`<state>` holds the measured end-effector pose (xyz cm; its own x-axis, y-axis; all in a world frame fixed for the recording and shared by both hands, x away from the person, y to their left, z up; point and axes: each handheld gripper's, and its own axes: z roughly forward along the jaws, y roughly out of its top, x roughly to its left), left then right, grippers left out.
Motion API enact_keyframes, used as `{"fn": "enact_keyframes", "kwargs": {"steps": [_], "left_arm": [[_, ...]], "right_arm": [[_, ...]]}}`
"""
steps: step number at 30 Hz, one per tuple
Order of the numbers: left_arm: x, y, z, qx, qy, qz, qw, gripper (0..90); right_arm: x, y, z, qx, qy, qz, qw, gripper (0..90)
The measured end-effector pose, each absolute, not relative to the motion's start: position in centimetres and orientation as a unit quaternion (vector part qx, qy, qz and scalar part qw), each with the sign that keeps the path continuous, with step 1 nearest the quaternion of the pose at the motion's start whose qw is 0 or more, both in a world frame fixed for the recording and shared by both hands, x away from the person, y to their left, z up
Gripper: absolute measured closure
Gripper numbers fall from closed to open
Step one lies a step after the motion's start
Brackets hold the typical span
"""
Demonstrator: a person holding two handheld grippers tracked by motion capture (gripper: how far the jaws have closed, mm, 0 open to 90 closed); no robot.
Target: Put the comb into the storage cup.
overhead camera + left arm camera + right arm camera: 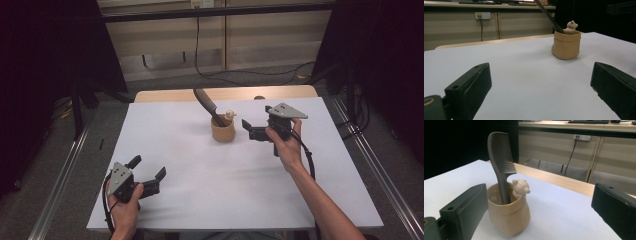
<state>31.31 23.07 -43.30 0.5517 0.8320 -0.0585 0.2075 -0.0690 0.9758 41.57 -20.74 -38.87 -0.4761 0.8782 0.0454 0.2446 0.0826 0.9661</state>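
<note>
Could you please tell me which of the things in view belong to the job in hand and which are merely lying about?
Belonging to the job:
- comb, standing handle-down in the holder
- tan holder with its small bear figure
- right gripper, open, close beside the holder
- left gripper, open, at the near edge

Lying about:
- white table
- cables on the floor beyond

Dark comb (501,162) upright in tan pot (510,220)
</note>
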Motion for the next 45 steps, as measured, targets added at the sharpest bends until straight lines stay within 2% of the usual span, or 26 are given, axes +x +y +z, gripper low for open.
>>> {"fn": "enact_keyframes", "kwargs": {"steps": [37, 45], "left_arm": [[31.0, 23.0, -43.2, 0.671, 0.387, 0.286, 0.564, 4.1], [31.1, 23.0, -43.1, 0.670, 0.386, 0.285, 0.567, 3.6]], "right_arm": [[36.4, -25.3, -40.5, 0.434, 0.637, 0.513, 0.377, 0.1], [35.2, -25.9, -41.0, 0.438, 0.630, 0.522, 0.371, 0.1]]}}
